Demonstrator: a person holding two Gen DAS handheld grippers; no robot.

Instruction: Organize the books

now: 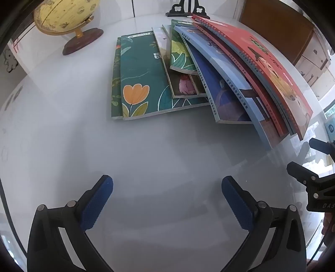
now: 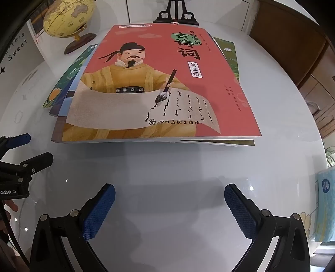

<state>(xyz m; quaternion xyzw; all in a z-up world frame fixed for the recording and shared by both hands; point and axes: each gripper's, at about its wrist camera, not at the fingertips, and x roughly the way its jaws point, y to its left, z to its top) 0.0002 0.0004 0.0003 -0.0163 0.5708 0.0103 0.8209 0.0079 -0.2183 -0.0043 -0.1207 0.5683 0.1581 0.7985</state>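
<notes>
Several thin books lie fanned in a loose, slanting pile on a white table (image 1: 62, 125). A green book with an orange tulip (image 1: 142, 75) is lowest at the left, a blue one (image 1: 219, 69) in the middle. A red book with a robed figure writing (image 2: 159, 83) lies on top; the same red book (image 1: 270, 67) shows at the right in the left wrist view. My left gripper (image 1: 167, 200) hovers open over bare table in front of the pile. My right gripper (image 2: 169, 207) is open too, just short of the red book's near edge. Neither holds anything.
A yellow globe (image 1: 67, 16) on a dark base stands at the back left. A black bookstand (image 2: 175, 16) sits behind the pile. A brown cabinet (image 1: 278, 27) is at the back right. More books (image 2: 326, 205) lie at the right edge.
</notes>
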